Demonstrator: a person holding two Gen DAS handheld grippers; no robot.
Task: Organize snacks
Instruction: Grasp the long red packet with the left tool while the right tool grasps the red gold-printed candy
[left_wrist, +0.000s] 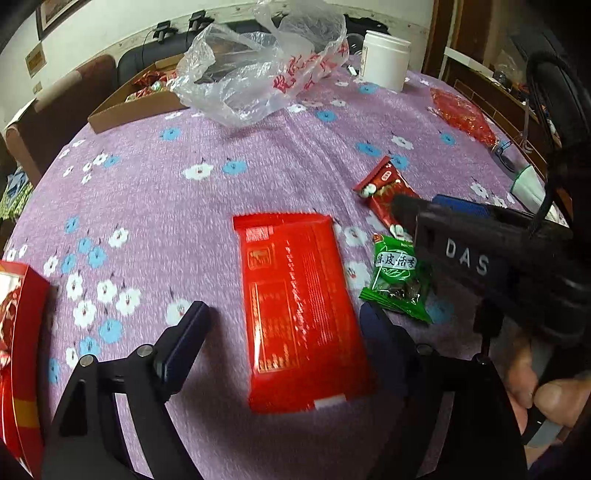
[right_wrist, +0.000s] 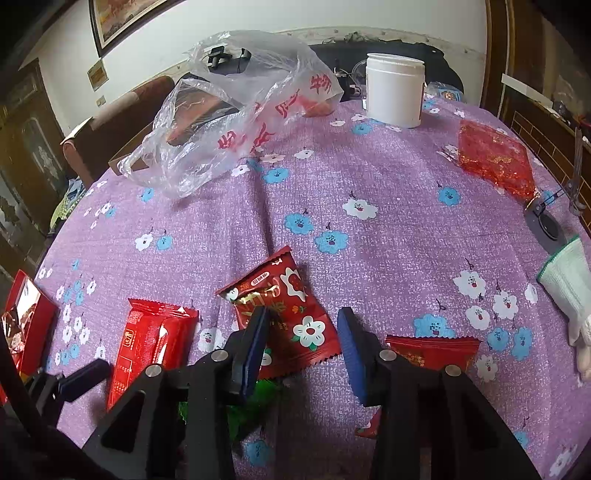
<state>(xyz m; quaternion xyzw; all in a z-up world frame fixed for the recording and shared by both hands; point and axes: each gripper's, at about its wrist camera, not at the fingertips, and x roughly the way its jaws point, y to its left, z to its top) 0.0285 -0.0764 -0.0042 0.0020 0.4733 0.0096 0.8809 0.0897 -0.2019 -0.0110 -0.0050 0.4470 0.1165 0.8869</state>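
A long red snack packet (left_wrist: 303, 314) lies flat on the purple flowered tablecloth, between the open fingers of my left gripper (left_wrist: 288, 321); it also shows in the right wrist view (right_wrist: 147, 343). A small red flower-print packet (right_wrist: 284, 317) lies between the open fingers of my right gripper (right_wrist: 304, 332), which hovers just above it; in the left wrist view the packet (left_wrist: 384, 192) is partly behind that gripper (left_wrist: 417, 206). A green candy packet (left_wrist: 399, 277) lies beside the long red one. Another red packet (right_wrist: 432, 352) lies right of my right gripper.
A red box (left_wrist: 18, 350) stands at the left table edge. At the back are a clear plastic bag (right_wrist: 236, 114), a cardboard tray with snacks (left_wrist: 136, 99) and a white jar (right_wrist: 394, 88). A red mesh bag (right_wrist: 495, 158) and a white glove (right_wrist: 569, 288) lie right.
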